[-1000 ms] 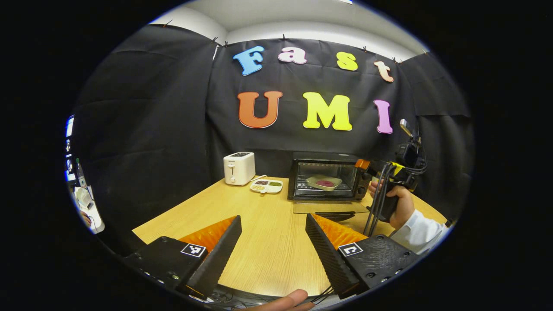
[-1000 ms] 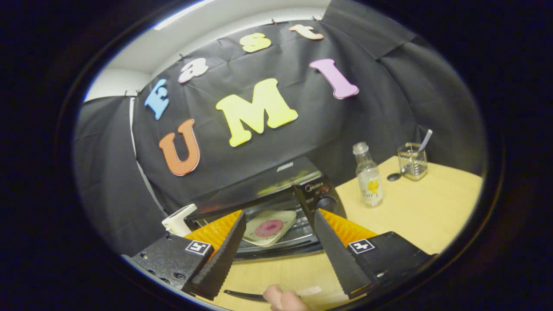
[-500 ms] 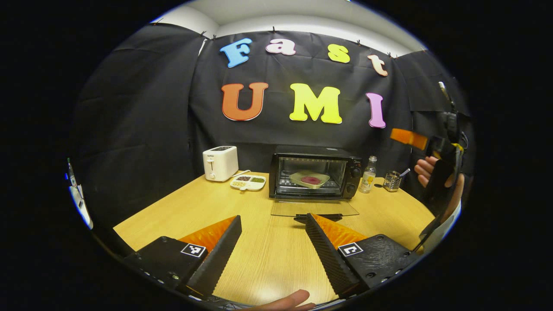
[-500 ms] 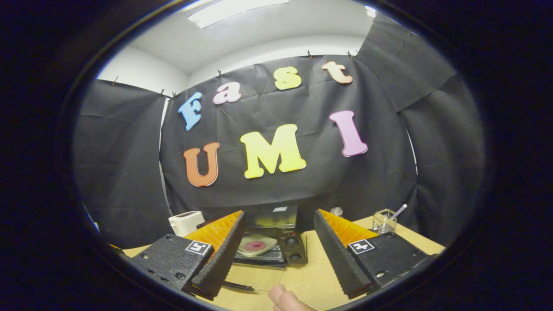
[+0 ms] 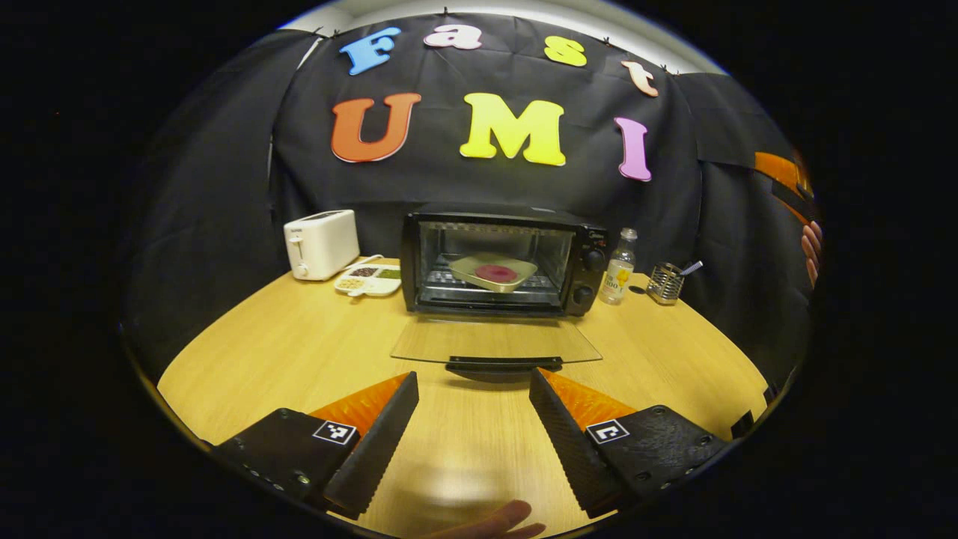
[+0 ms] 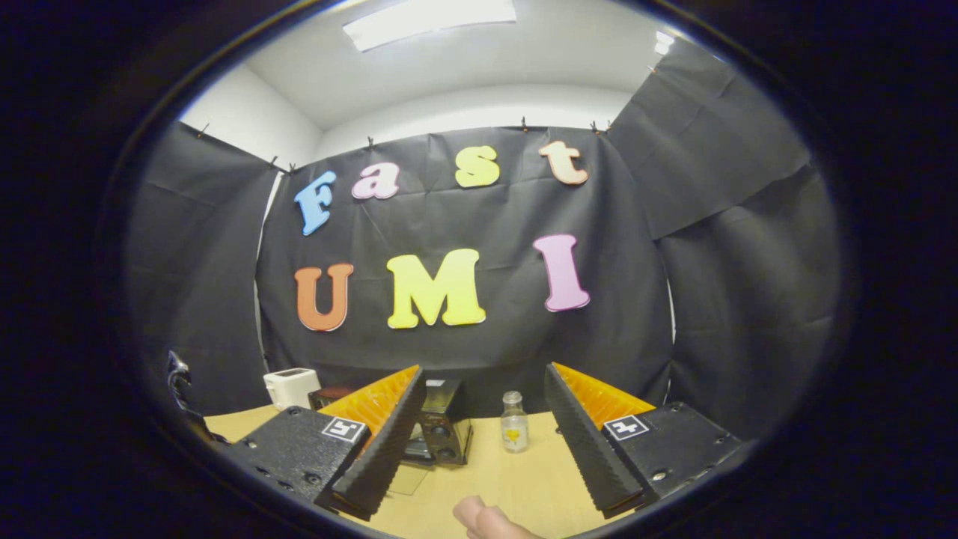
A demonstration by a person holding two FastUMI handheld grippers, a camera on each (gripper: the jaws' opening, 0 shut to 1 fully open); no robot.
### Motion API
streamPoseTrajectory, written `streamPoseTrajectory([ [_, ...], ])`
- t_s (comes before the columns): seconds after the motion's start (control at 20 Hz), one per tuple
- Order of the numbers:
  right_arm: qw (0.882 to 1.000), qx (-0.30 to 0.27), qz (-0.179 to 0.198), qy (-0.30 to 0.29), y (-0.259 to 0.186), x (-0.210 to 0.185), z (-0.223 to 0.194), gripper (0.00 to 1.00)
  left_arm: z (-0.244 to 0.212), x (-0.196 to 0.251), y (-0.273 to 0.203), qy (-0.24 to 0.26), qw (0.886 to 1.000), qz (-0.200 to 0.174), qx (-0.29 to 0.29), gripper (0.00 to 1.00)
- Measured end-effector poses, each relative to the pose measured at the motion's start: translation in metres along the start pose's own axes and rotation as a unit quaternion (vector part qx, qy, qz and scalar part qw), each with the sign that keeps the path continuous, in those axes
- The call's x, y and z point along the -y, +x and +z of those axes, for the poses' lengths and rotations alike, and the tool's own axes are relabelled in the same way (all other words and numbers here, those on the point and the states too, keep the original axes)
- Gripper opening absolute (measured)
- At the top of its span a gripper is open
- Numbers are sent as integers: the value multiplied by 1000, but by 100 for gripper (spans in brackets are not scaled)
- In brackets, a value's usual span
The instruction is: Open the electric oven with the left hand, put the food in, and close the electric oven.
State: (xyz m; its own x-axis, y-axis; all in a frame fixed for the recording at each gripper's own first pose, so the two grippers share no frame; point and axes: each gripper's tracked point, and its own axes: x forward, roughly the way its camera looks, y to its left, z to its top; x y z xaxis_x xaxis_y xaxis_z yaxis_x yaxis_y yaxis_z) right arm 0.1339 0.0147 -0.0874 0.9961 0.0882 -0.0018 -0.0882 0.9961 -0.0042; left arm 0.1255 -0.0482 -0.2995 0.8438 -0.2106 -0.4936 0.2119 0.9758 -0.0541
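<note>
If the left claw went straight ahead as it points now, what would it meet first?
Most likely the handle of the open oven door, directly ahead of the open left claw; depth is uncertain, and it may sit slightly higher.

The black electric oven (image 5: 500,258) stood before me at the back of the table, its glass door (image 5: 495,341) folded down flat toward me. Inside, the pale dish of pinkish food (image 5: 493,271) sat tilted on the wire rack.
</note>
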Motion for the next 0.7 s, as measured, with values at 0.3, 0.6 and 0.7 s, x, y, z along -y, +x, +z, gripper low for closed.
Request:
streamPoseTrajectory([
  [0.3,1000,11,-5,-13,-21,24,6,96,-21,32,43,17,998,-25,-61,96],
  [0.6,1000,-6,-14,-10,-20,46,-5,96,-35,34,67,10,995,-29,-94,96],
  [0.7,1000,-12,-14,-12,-19,49,-8,96,-38,31,75,12,994,-22,-106,96],
])
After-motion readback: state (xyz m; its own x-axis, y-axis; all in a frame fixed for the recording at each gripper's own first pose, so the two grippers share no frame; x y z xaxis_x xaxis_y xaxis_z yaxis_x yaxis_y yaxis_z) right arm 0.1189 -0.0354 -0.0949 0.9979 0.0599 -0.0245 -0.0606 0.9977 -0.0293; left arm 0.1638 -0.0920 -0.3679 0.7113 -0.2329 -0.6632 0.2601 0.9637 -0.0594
